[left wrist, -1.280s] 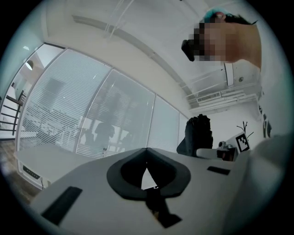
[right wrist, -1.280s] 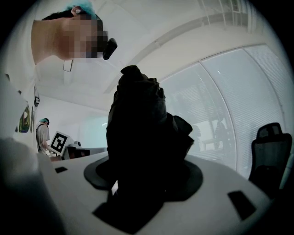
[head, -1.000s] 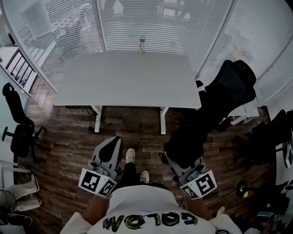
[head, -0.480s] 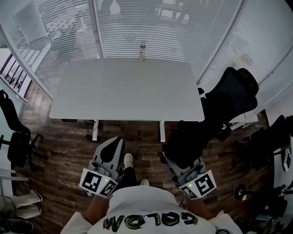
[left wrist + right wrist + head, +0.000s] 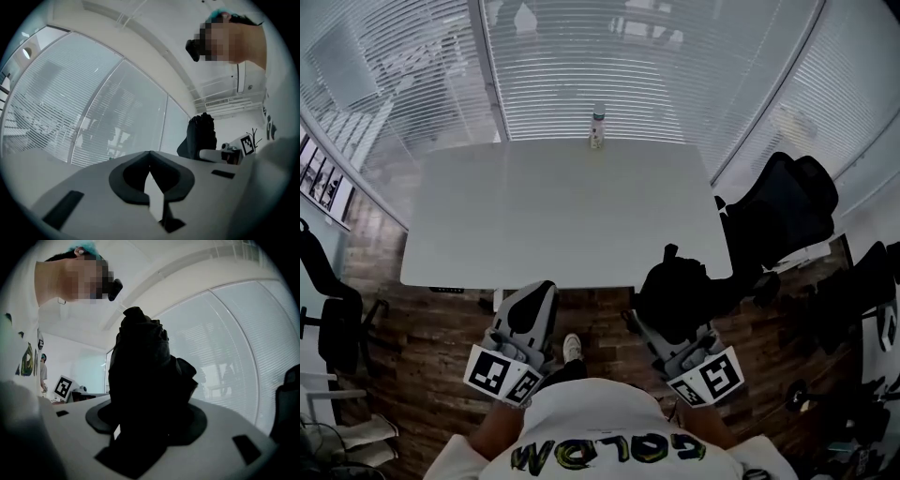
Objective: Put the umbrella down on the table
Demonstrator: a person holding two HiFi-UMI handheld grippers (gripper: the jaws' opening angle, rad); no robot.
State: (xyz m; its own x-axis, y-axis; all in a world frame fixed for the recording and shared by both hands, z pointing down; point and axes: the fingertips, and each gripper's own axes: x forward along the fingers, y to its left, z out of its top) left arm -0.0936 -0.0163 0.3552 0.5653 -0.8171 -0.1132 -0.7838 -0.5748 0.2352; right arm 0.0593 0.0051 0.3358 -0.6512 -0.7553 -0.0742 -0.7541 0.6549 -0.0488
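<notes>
A folded black umbrella (image 5: 677,289) sticks out ahead of my right gripper (image 5: 664,325), whose jaws are shut on its lower part. In the right gripper view the umbrella (image 5: 143,371) rises as a dark bundle out of the jaws and hides the fingertips. Its top hangs over the front right edge of the white table (image 5: 553,216). My left gripper (image 5: 536,292) is held level beside it, just short of the table's front edge, jaws together and empty (image 5: 149,161). The umbrella (image 5: 201,136) also shows at the right of the left gripper view.
A small bottle (image 5: 597,127) stands at the table's far edge against the blinds. A black office chair (image 5: 780,216) sits close to the table's right end, more dark chairs (image 5: 853,291) further right, another chair (image 5: 333,314) at the left. The floor is wood.
Both grippers and the umbrella have moved forward to the table. The table's front edge, well ahead of them a second ago, now lies right at the gripper tips.
</notes>
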